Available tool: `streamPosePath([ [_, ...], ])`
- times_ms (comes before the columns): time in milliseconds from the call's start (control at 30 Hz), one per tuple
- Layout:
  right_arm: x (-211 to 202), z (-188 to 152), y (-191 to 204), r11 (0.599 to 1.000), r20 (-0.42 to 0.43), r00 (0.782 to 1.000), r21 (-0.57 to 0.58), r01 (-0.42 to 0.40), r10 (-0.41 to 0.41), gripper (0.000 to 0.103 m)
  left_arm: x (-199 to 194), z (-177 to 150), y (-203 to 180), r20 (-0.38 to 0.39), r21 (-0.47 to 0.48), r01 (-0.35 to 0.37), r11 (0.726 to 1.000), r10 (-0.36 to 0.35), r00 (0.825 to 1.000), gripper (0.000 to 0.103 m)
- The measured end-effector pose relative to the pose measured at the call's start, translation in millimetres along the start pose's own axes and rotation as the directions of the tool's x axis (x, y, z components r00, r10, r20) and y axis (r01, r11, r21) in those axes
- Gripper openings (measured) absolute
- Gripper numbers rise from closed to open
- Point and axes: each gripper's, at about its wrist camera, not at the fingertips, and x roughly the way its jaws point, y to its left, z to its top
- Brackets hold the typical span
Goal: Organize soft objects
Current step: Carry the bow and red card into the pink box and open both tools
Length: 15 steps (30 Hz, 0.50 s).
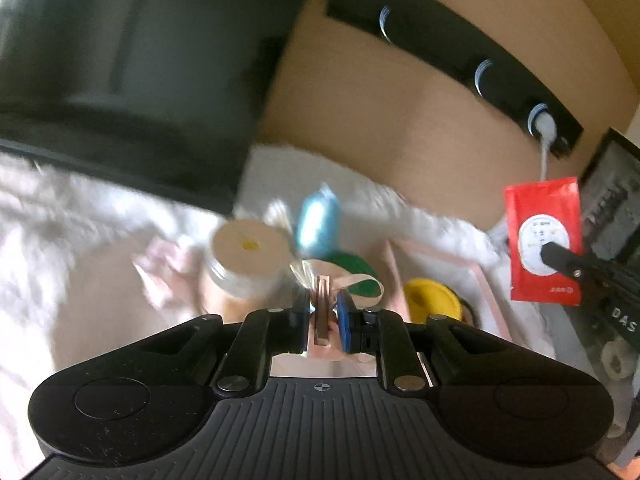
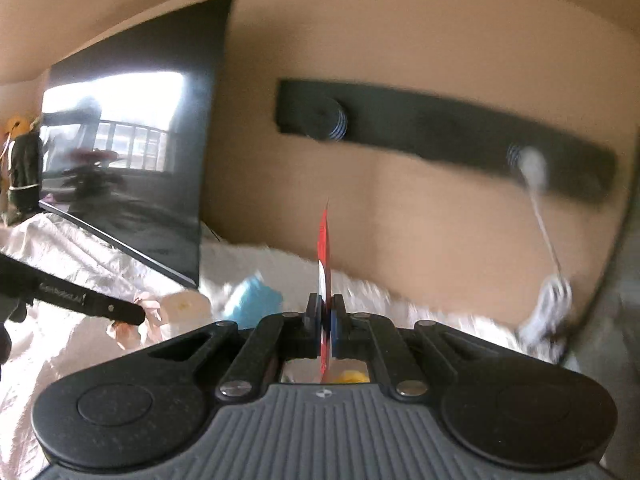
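Red sachet [image 1: 542, 236] | clamped in right tool [image 2: 326, 312], right of frame | left tool [image 1: 323, 308] grips a thin brown piece [image 1: 322, 312] | lidded jar [image 1: 244, 256] centre frame, contents hidden

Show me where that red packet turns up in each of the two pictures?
Left wrist view: red packet at the right edge, flat-on, held by the right hand-held gripper.
Right wrist view: red packet at centre, seen edge-on between the pads.
Shared landmark: black wall strip with the white plug.
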Motion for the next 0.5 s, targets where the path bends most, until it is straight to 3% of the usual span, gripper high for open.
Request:
streamPosePath([
  [133, 6, -19, -31, 0.994, -0.076, 0.997, 0.111, 0.002, 0.007, 0.004, 20, -2, -15, -0.043, -0.060, 0.089, 0.994, -0.091, 0.995, 0.017],
  [267, 36, -34, -76, 0.955, -0.178, 0.983, 0.298, 0.010, 0.045, 0.004, 63, 17, -56, -0.052, -0.036, 0.204, 0.978, -0.205, 0.977, 0.017],
  [333, 58, -39, -99, 0.922, -0.224, 0.967, 0.386, -0.026, 0.121, 0.005, 88, 28, -76, -0.037, -0.037, 0.293, 0.955, -0.294, 0.955, 0.017],
  [400, 72, -48, -114, 0.897, -0.263, 0.959, 0.441, 0.023, 0.105, 0.011, 117, 34, -89, -0.069, -0.075, 0.354, 0.932, -0.359, 0.931, 0.020],
  [433, 71, -54, -118, 0.899, -0.276, 0.959, 0.435, 0.060, 0.069, 0.019, 134, 34, -95, -0.109, -0.089, 0.347, 0.933, -0.356, 0.928, 0.020],
  [500, 59, -63, -121, 0.909, -0.276, 0.961, 0.400, 0.115, 0.000, 0.033, 159, 29, -107, -0.166, -0.062, 0.268, 0.961, -0.274, 0.947, 0.021],
])
